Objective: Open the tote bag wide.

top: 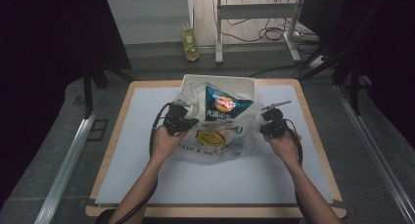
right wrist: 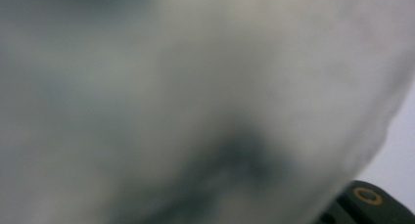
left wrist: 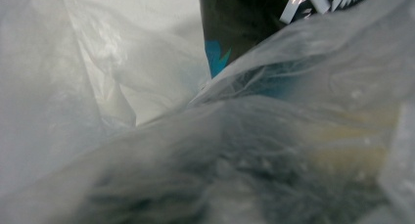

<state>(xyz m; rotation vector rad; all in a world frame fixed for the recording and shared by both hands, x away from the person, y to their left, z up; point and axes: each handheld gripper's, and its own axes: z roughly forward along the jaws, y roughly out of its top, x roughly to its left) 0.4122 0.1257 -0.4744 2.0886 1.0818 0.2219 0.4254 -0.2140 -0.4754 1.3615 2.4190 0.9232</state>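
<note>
A clear plastic bag (top: pixel 215 142) printed with a yellow smiley lies mid-table, its mouth toward a white box (top: pixel 244 84). A blue chip packet (top: pixel 222 106) leans out of the box over the bag's mouth. My left gripper (top: pixel 191 120) is shut on the bag's left edge. My right gripper (top: pixel 263 127) is shut on its right edge. In the left gripper view, crumpled bag film (left wrist: pixel 293 150) covers the jaws, with the chip packet (left wrist: pixel 235 23) beyond. Blurred bag film (right wrist: pixel 195 87) lies right against the lens in the right gripper view.
A white mat (top: pixel 147 175) covers the wooden table (top: pixel 115 136). Beyond the table's far edge a bottle (top: pixel 190 44) stands on the floor beside a desk frame (top: pixel 254 11) with loose cables. Dark stands flank the table on both sides.
</note>
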